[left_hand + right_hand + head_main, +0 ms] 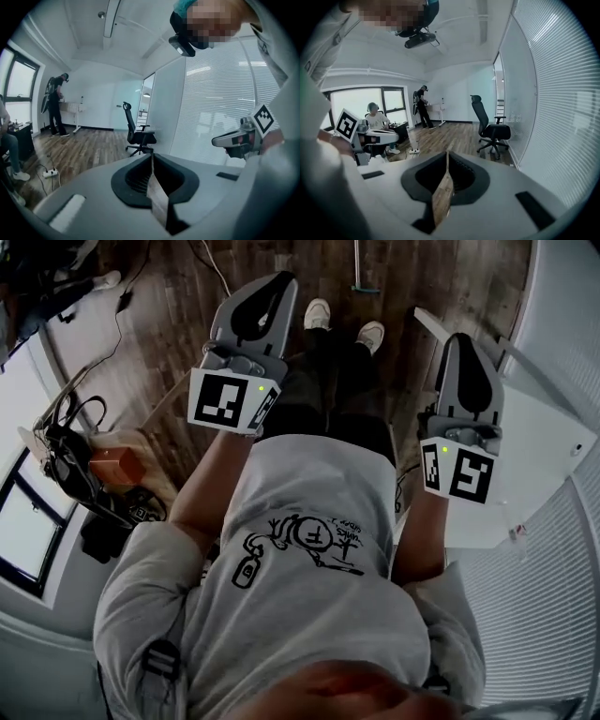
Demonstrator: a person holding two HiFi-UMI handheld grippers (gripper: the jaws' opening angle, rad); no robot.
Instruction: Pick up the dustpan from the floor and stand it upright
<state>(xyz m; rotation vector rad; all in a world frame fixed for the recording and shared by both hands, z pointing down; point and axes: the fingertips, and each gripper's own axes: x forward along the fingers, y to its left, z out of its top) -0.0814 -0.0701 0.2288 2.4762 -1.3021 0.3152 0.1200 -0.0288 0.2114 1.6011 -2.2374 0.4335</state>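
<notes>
No dustpan is clearly visible in any view. A thin pole with a teal end (361,277) lies on the wooden floor beyond the person's shoes (317,313); I cannot tell what it belongs to. My left gripper (281,279) is held out in front of the chest, its jaws shut with nothing between them. My right gripper (459,338) hangs beside it on the right, also shut and empty. In the left gripper view the shut jaws (152,159) point across the room. In the right gripper view the closed jaws (448,157) point the same way.
A black office chair (137,133) stands by the glass wall with blinds. A person (56,105) stands at a far desk and another sits (375,119) at the left. A power strip (49,172) lies on the floor. A white table (553,427) is at my right, a cluttered desk (84,465) at my left.
</notes>
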